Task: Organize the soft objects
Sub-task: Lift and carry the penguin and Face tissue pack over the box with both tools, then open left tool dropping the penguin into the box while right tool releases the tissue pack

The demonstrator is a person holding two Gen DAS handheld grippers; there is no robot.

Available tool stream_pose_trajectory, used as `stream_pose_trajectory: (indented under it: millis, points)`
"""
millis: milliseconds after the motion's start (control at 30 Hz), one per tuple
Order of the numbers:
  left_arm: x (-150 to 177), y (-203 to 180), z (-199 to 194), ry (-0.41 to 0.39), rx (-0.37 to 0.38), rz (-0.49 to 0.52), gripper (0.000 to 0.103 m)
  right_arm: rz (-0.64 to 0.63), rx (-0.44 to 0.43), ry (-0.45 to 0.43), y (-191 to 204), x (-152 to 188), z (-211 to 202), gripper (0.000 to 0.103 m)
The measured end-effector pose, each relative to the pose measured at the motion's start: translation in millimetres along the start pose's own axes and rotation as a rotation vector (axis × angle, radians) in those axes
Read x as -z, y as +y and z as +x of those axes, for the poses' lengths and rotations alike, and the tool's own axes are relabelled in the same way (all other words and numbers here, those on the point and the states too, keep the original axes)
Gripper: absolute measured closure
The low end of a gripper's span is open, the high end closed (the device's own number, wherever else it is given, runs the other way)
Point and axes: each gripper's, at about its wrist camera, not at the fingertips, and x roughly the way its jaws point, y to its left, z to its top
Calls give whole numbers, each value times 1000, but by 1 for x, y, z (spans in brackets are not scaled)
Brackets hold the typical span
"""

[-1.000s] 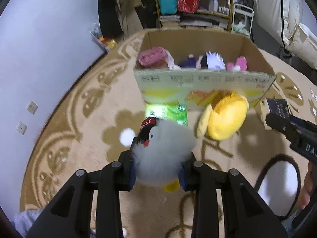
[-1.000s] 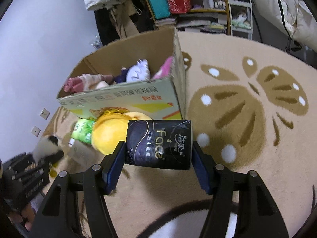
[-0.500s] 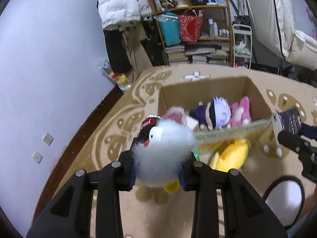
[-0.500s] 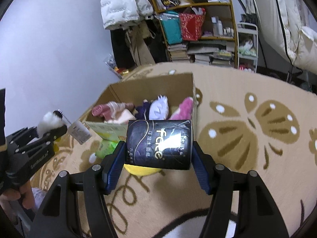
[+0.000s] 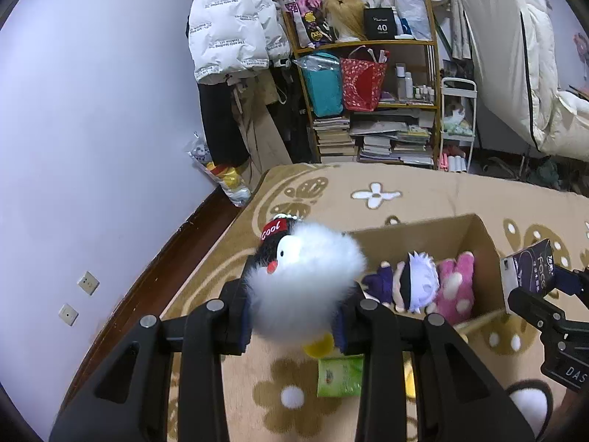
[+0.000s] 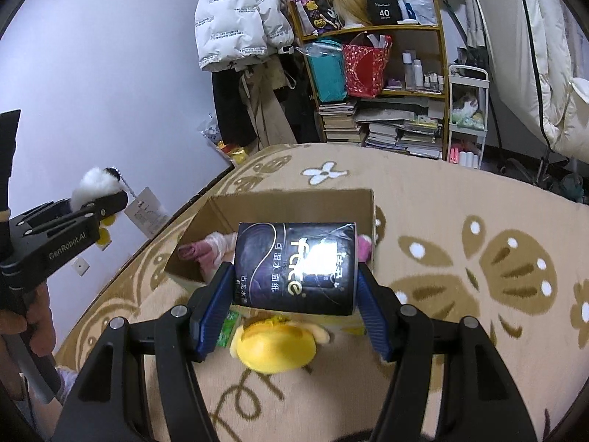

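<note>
Left gripper (image 5: pixel 294 318) clamped on fluffy penguin plush (image 5: pixel 305 280), right gripper (image 6: pixel 294 309) gripping dark tissue pack (image 6: pixel 296 267), both above cardboard box (image 6: pixel 294 204)

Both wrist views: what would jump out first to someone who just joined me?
The fluffy white penguin plush, clamped in the left gripper, fills the middle of the left wrist view. In the right wrist view the dark tissue pack sits just as large in the right gripper. Beyond both lies the open cardboard box on the patterned rug, with a purple doll and pink plush inside.
</note>
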Motion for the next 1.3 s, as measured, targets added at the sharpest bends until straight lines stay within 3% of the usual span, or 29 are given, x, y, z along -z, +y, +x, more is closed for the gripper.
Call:
stream_pose_trajectory:
  millis: [400,600,833,967,1033,1100,1167,1300]
  points:
    - [7,-4,42,14,121,-50,70,5,1,5,-6,-30,39,35]
    - [16,-20,58,48,132,-33,69,-10,-3,35,-4,-26,55,34]
    - [26,-29,73,93,197,-56,67,-17,1,75,-3,-15,67,34]
    - [31,-31,73,94,167,-48,45,-11,7,83,-6,-11,68,34]
    - [31,-30,73,107,174,-44,44,-8,15,82,-7,-10,68,30]
    - [31,-26,73,117,187,-62,33,-6,22,79,-9,-10,67,17]
    - [31,-23,69,101,170,-74,22,4,22,77,-10,-10,65,14]
    - [30,-17,60,90,165,-80,12,27,7,65,-11,-10,59,1]
